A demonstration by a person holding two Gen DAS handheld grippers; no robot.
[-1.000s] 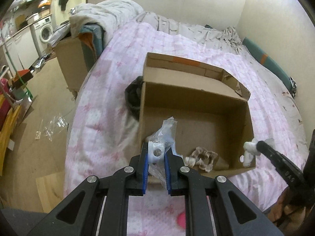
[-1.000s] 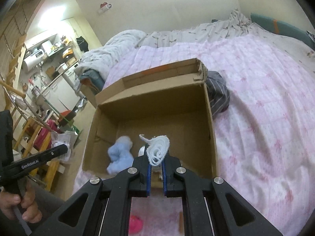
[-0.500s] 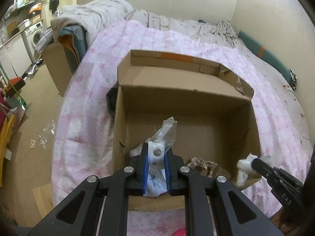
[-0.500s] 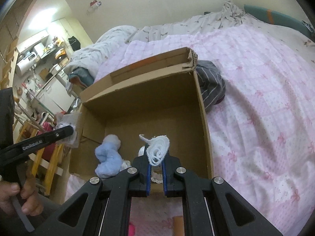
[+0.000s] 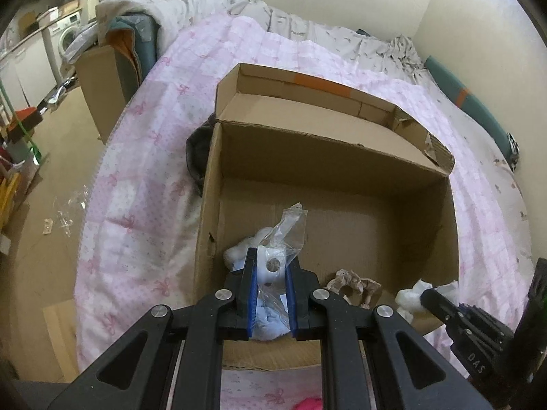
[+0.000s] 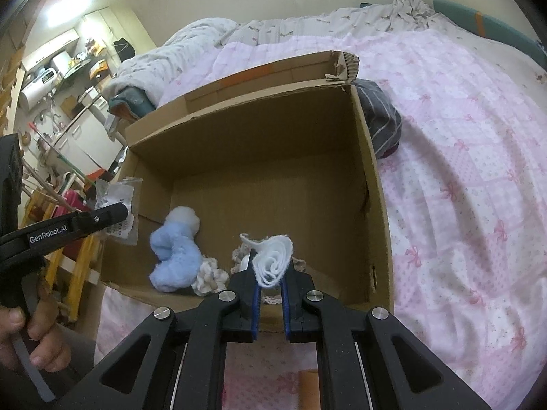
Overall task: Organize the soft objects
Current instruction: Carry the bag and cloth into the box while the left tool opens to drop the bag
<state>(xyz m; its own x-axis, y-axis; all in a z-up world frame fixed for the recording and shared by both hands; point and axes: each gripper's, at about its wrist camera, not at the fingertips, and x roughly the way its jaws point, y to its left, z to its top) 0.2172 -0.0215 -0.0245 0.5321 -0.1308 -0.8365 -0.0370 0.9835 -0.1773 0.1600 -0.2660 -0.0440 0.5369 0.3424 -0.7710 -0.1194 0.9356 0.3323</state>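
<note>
I'm in a home bedroom: a bed (image 5: pixel 143 157) with pink quilt, a washer (image 5: pixel 70 36) beyond it.

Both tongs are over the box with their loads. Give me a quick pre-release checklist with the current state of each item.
1. Left tongs shut on the white item in clear plastic wrap: ok.
2. Right tongs shut on the rolled white cloth: ok.
3. Cardboard box open, flaps clear: ok.
4. Both loads above the box interior: ok.
5. Bare floor left inside beside the blue plush and the knitted pieces: ok.
6. Plastic wrap free of the pads for a clean drop: cannot tell.
</note>
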